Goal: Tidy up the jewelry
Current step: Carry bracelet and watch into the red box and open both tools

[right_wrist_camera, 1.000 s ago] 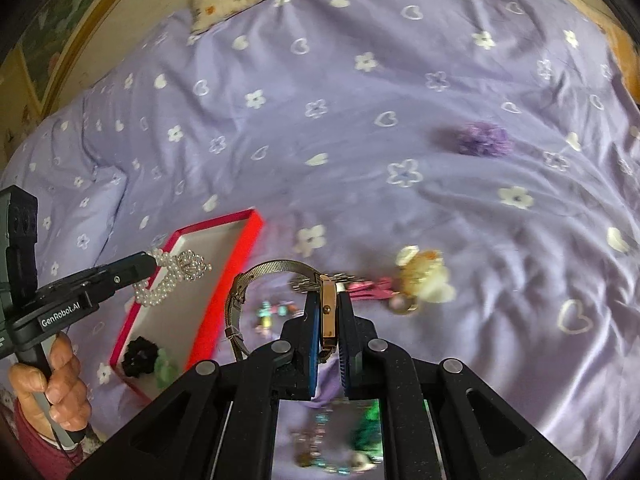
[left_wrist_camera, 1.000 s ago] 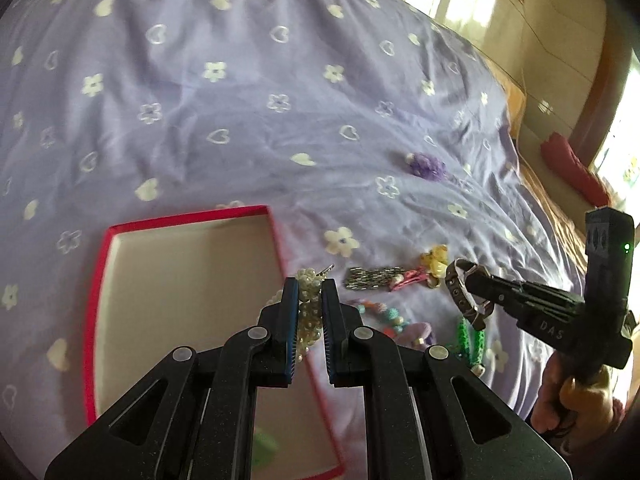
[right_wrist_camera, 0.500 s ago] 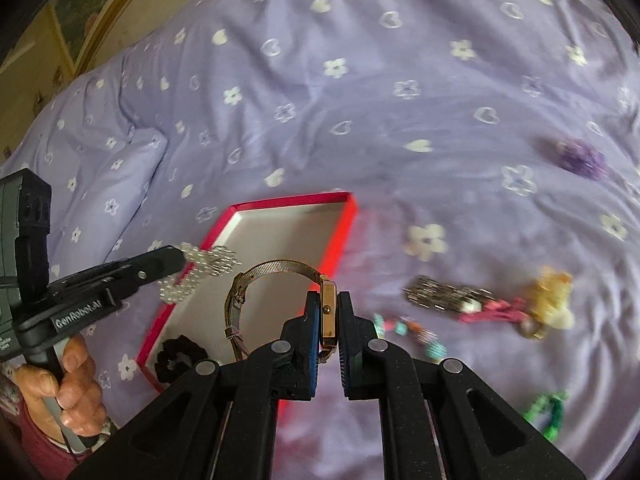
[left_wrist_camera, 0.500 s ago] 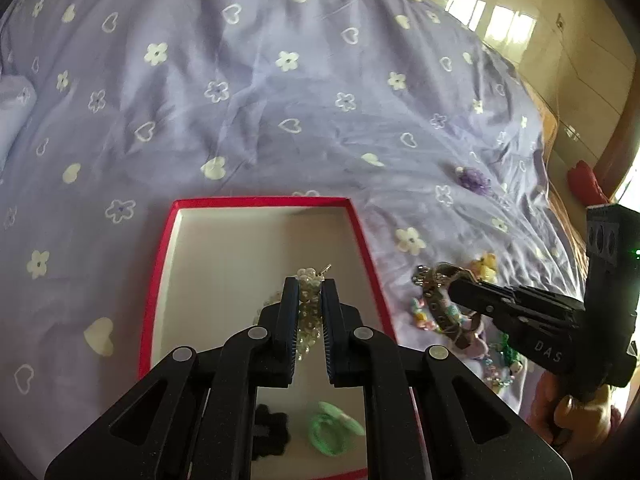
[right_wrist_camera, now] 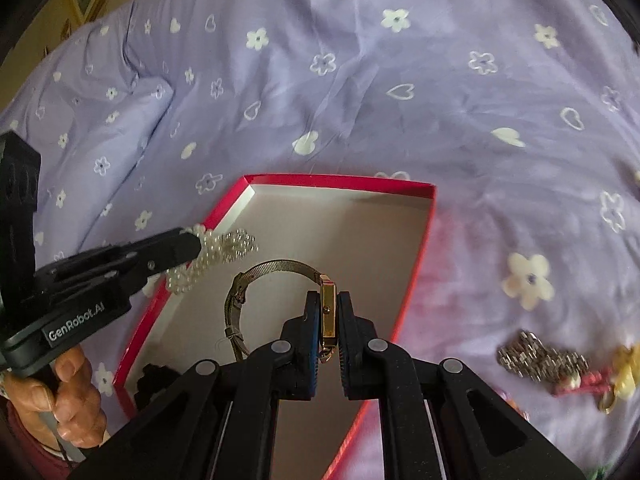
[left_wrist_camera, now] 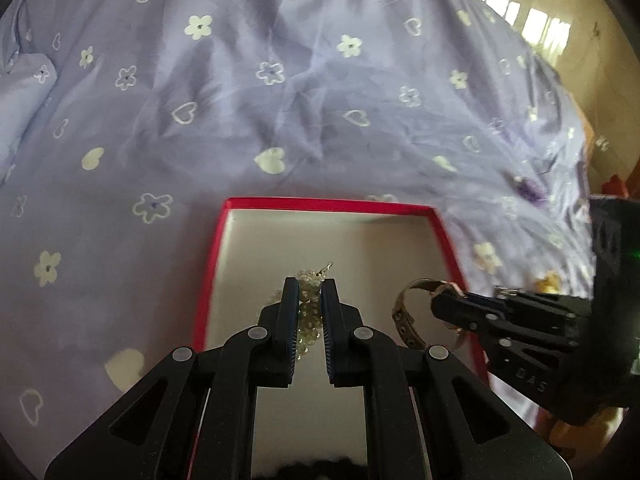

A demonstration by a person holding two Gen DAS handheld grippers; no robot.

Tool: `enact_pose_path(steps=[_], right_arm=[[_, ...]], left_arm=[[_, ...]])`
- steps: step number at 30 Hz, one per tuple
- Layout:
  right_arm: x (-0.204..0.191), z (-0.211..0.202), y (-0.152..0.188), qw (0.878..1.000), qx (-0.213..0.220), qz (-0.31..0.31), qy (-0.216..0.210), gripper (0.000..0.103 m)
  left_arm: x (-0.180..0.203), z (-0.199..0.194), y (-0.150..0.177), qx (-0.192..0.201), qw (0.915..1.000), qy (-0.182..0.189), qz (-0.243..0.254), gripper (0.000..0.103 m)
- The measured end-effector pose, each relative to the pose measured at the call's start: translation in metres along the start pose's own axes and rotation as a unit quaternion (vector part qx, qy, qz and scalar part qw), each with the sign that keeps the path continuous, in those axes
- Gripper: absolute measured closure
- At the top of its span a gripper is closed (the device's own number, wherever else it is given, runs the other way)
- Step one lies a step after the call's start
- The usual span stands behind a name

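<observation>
A shallow box with a red rim (left_wrist_camera: 328, 203) and a pale inside lies on the purple bedspread; its rim (right_wrist_camera: 340, 180) also shows in the right wrist view. My left gripper (left_wrist_camera: 309, 286) is shut on a pearl bracelet (left_wrist_camera: 306, 320) and hangs over the box. The pearls (right_wrist_camera: 208, 254) dangle from it above the box's left edge. My right gripper (right_wrist_camera: 327, 300) is shut on a gold wristwatch (right_wrist_camera: 328, 312), whose mesh band (right_wrist_camera: 272, 270) loops over the box floor. From the left wrist view that watch (left_wrist_camera: 406, 322) sits at the box's right side.
A black hair tie (right_wrist_camera: 154, 380) lies in the box's near corner. Right of the box, on the bedspread, lie a silver chain (right_wrist_camera: 536, 354), a pink clip (right_wrist_camera: 580, 382) and a yellow charm (right_wrist_camera: 624, 368). A purple hair tie (left_wrist_camera: 528, 190) lies farther off. A hand (right_wrist_camera: 56, 400) grips the left handle.
Both grippers have moved left and down from the loose jewelry to above the box, the left carrying the pearls, the right the watch. The box now fills the middle of both views.
</observation>
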State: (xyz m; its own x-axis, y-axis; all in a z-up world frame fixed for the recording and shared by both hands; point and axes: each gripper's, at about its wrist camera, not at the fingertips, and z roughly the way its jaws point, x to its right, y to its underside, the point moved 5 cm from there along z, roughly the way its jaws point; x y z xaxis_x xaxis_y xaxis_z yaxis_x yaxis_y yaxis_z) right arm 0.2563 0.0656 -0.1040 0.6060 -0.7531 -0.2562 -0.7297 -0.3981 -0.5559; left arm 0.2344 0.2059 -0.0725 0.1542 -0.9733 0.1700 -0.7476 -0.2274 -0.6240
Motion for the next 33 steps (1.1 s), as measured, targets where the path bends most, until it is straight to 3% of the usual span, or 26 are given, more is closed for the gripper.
enact_pose_path(steps=[10,28,33], right_arm=[[0.001,0.033,-0.002,0.999,-0.036,-0.024,0.014,0.095],[-0.008,0.043,-0.006,0.994,-0.072,-0.073,0.032,0.09],[-0.009,0.043,-0.006,0.995,-0.07,-0.068,0.03,0.084]], left_arm=[[-0.006,0.031,0.02,-0.039,0.9992,-0.002,0.004,0.094],[-0.005,0.046,0.027,-0.09,0.9958,-0.013,0.005,0.092],[-0.006,0.044,0.028,-0.097,0.9951,-0.018,0.004,0.071]])
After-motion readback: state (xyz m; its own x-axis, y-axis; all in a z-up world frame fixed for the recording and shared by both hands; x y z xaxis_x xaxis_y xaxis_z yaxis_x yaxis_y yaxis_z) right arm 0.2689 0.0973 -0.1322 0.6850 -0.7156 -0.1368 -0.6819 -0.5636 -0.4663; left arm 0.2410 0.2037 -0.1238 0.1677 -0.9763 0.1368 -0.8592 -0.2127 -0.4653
